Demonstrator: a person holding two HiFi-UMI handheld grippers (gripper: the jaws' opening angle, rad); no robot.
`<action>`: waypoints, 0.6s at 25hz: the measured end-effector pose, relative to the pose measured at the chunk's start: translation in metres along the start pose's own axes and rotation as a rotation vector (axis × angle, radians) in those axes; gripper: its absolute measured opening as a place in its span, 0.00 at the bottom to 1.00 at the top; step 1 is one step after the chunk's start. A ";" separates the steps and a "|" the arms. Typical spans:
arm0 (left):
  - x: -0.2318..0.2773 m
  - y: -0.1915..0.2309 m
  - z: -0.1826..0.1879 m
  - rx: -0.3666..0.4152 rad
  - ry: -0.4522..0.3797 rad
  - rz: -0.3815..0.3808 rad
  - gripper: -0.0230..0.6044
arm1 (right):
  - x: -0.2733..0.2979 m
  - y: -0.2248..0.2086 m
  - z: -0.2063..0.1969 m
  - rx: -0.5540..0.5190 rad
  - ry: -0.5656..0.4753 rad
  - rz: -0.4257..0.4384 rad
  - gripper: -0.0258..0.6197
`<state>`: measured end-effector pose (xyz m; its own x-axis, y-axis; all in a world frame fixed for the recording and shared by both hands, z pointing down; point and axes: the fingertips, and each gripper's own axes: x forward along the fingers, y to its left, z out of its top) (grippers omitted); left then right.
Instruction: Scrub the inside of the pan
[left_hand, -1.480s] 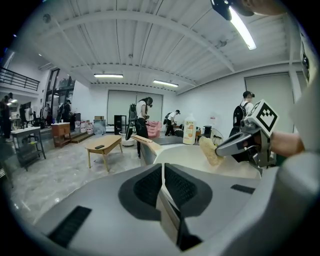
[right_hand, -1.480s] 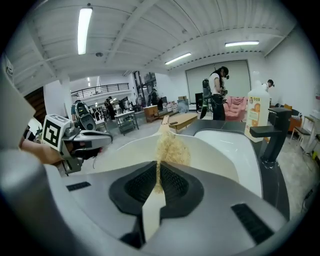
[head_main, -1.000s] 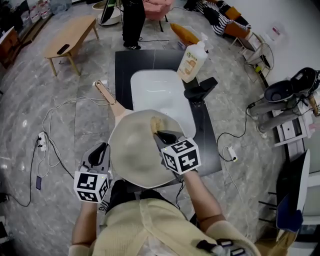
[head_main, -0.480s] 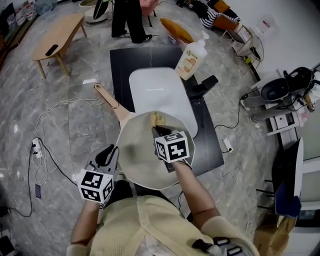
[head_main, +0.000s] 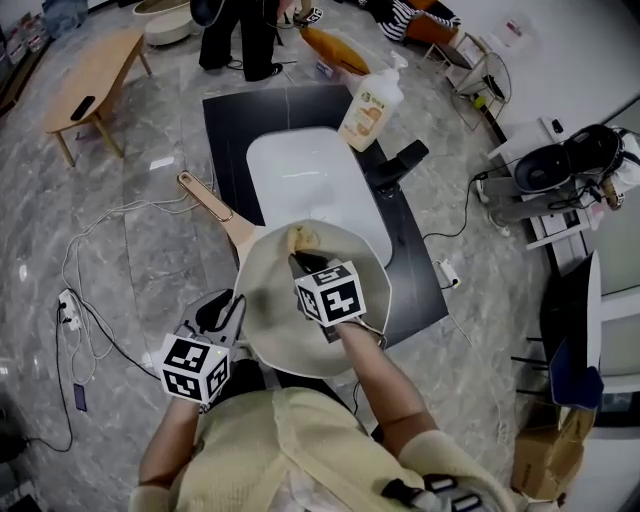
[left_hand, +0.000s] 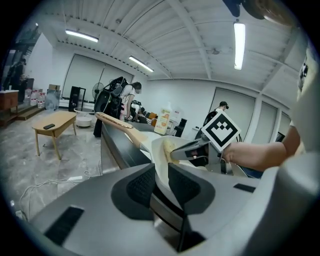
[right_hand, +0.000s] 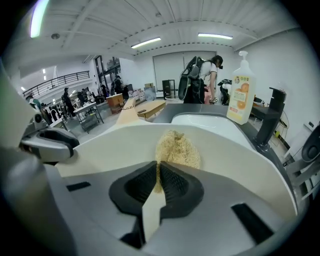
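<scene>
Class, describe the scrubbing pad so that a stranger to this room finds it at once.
Start at the black counter with the white sink. Over its near end is a cream pan; inside it, clamped in the right hand-held gripper, sits the scrubbing pad: the only tan, fibrous clump.

Bright, even light from ceiling strip lights (left_hand: 240, 44); fisheye edges bend and darken, perhaps slightly soft.

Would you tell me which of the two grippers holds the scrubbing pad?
The right gripper: its fingers pinch the tan fibrous scrubbing pad inside the cream round pan, whereas the left gripper clamps the pan's rim.
</scene>
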<state>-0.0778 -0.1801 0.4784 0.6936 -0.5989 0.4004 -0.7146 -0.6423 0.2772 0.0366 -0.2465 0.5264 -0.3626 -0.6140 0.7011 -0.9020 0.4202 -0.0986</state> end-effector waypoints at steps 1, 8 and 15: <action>0.000 0.000 0.000 0.001 0.001 -0.007 0.14 | 0.001 0.004 0.000 -0.009 0.001 0.005 0.09; -0.002 -0.002 0.001 0.010 0.003 -0.023 0.14 | 0.006 0.030 0.000 -0.071 0.020 0.064 0.09; -0.003 -0.001 0.001 0.002 -0.012 0.011 0.14 | 0.010 0.059 0.000 -0.153 0.030 0.152 0.09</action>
<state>-0.0795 -0.1780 0.4762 0.6870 -0.6111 0.3931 -0.7217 -0.6367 0.2715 -0.0200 -0.2278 0.5274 -0.4827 -0.5163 0.7074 -0.7904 0.6047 -0.0980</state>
